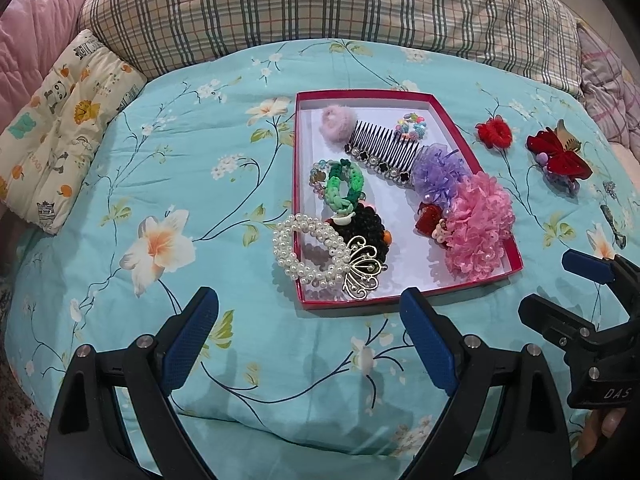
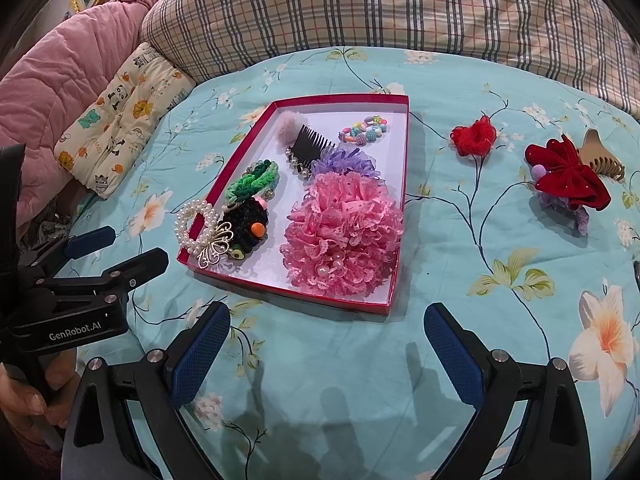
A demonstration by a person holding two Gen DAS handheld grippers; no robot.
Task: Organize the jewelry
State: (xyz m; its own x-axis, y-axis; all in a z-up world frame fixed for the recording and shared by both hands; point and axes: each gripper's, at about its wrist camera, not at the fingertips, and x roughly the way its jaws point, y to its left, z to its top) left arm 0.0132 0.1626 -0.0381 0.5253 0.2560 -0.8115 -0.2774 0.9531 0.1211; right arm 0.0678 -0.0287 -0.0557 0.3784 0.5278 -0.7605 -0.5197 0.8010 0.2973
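A red-rimmed shallow box (image 1: 364, 94) (image 2: 402, 200) lies on the bed and holds several hair pieces: a pink lace scrunchie (image 1: 478, 226) (image 2: 344, 230), a purple one (image 1: 438, 172), a black comb (image 1: 384, 148), a green braided band (image 1: 344, 188) and a pearl bracelet with a silver charm (image 1: 304, 252) (image 2: 200, 224) draped over its near left rim. Outside, to the right, lie a red scrunchie (image 1: 495, 132) (image 2: 474, 136) and a red velvet bow on a claw clip (image 1: 558, 156) (image 2: 568, 176). My left gripper (image 1: 310, 316) and right gripper (image 2: 328, 336) are open and empty, just short of the box.
The bed has a turquoise floral cover (image 1: 160, 200). A plaid pillow (image 1: 320, 4), a small cartoon-print pillow (image 1: 64, 128) and a pink quilt (image 2: 60, 64) line the far and left sides. Small metal clips (image 1: 614, 216) lie at the right edge.
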